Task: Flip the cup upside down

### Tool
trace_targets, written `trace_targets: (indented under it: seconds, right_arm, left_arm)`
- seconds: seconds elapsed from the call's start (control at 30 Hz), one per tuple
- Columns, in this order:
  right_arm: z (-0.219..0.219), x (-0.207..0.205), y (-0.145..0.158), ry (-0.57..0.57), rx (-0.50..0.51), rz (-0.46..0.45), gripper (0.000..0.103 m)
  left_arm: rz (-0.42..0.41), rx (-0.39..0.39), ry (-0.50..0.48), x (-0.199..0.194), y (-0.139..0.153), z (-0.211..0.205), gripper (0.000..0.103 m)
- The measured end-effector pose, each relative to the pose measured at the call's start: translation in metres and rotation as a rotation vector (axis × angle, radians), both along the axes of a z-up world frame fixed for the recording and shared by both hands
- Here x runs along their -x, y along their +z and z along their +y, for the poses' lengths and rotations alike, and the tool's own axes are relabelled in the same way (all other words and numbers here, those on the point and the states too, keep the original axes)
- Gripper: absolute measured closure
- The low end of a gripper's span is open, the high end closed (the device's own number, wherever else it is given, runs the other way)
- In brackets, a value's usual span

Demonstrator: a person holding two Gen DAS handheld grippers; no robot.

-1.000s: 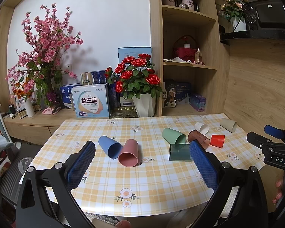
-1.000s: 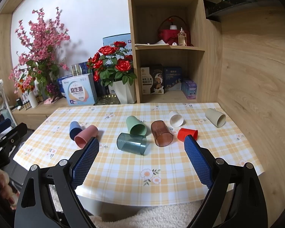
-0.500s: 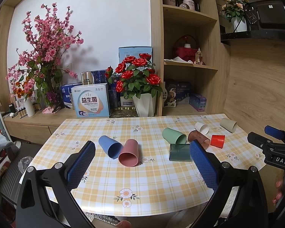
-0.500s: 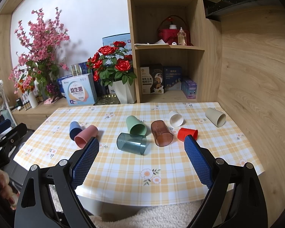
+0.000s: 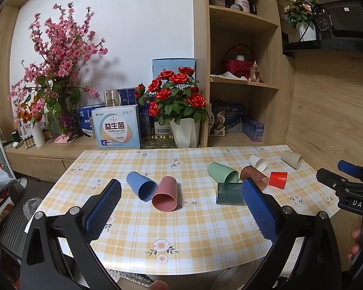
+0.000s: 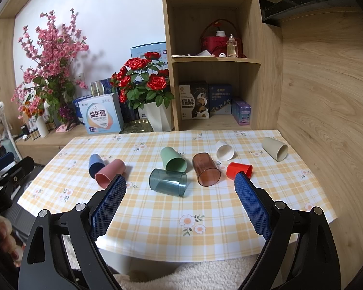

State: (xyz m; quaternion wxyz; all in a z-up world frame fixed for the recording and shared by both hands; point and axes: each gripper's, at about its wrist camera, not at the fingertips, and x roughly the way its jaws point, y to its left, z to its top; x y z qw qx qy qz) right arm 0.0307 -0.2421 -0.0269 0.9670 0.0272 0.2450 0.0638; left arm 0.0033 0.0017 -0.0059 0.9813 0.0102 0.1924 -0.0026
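Cups (image 6: pixel 168 182) lie untouched on the table while both claws (image 5: pixel 181 191) (image 6: pixel 180 188) gape wide, holding nothing.

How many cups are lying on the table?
8, all on their sides: blue cup and pink cup at left; green cup, teal cup, brown cup mid-table; red cup, white cup, beige cup at right.

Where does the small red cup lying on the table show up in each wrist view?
Left wrist: the red cup lies right of centre, just right of the brown translucent cup.
Right wrist: the red cup lies right of centre, just above the right finger's blue pad.
Shared landmark: the white cup lies just behind it in both views.
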Motion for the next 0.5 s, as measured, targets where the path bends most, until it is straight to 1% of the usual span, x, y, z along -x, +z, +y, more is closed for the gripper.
trace_targets:
  seconds: [0.27, 0.4, 0.5]
  right_arm:
    - [0.002, 0.002, -0.003, 0.009, -0.005, 0.000, 0.015]
    - [0.001, 0.000, -0.003, -0.003, -0.011, 0.009, 0.015]
    - [-0.005, -0.005, -0.003, 0.005, -0.039, 0.007, 0.015]
  left_arm:
    - [0.013, 0.018, 0.012, -0.003, -0.001, 0.004, 0.006]
    - [0.031, 0.064, 0.009, -0.008, -0.002, 0.014, 0.006]
    - [0.069, 0.092, 0.018, -0.017, -0.007, 0.025, 0.006]
